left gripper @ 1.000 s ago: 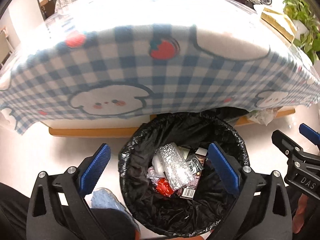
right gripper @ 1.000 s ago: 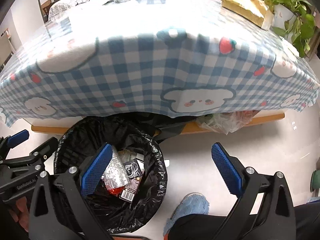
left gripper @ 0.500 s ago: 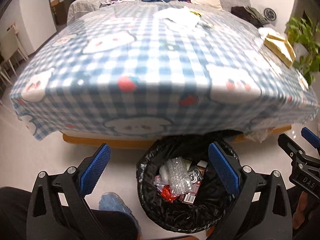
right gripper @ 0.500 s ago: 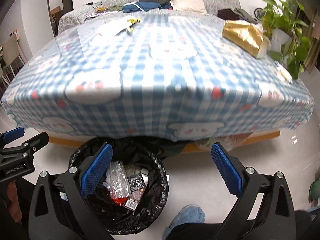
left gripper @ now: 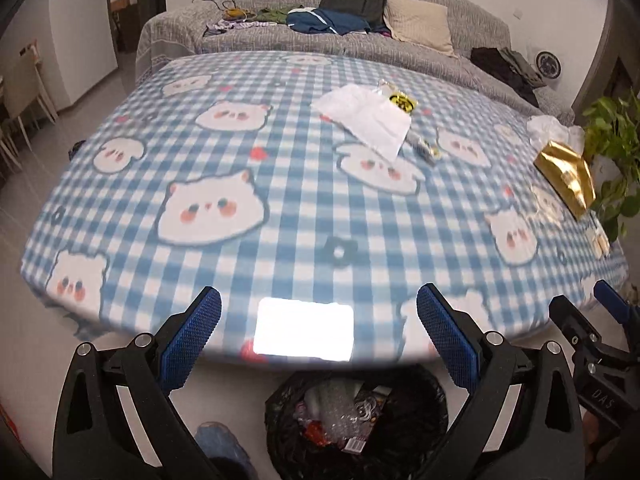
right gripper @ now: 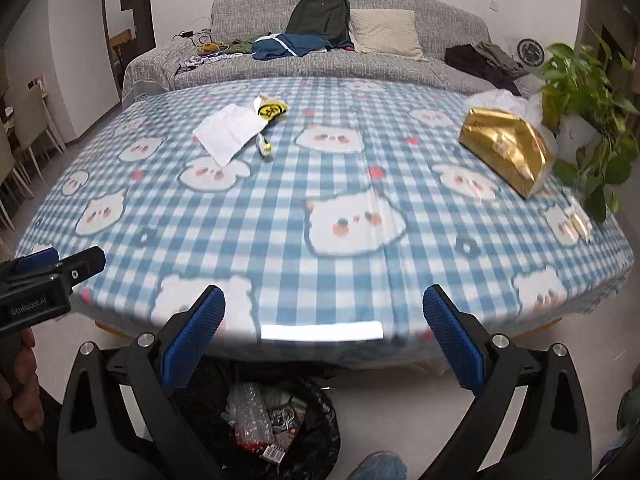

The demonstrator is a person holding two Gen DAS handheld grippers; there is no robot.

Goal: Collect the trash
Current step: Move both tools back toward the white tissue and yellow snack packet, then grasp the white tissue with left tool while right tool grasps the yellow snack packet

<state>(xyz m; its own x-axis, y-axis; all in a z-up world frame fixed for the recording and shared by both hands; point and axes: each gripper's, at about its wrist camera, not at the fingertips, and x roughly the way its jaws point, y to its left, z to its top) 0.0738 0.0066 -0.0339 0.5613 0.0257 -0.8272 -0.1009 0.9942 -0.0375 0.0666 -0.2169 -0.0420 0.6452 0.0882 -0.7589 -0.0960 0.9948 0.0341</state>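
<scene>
1. Left gripper (left gripper: 318,330): we hold it spread wide with nothing between its blue pads, above the table's near edge.
2. Right gripper (right gripper: 324,330): likewise spread wide and holding nothing, beside the left one.
3. Trash bin (left gripper: 432,412): black-lined, on the floor under the table's near edge, below both grippers. We see bubble wrap (right gripper: 248,408), a red scrap and a barcoded packet inside.
4. Table (right gripper: 280,232): covered in a blue checked cloth printed with white cat faces.
5. Gold foil bag (right gripper: 506,152): lying near the table's right edge, towards the far right corner, with crumpled clear plastic (right gripper: 500,100) just behind it.
6. White paper sheet (left gripper: 366,118): flat, left of centre towards the far edge.
7. Small wrapper (right gripper: 265,146): just beside the sheet's right side.
8. Yellow-and-black packet (right gripper: 272,109): touching the sheet's far corner.
9. Potted plant (right gripper: 580,92): beyond the table's right edge.
10. Grey sofa (right gripper: 400,64): behind the far edge, carrying a backpack (right gripper: 320,14), a cushion and clothes.
</scene>
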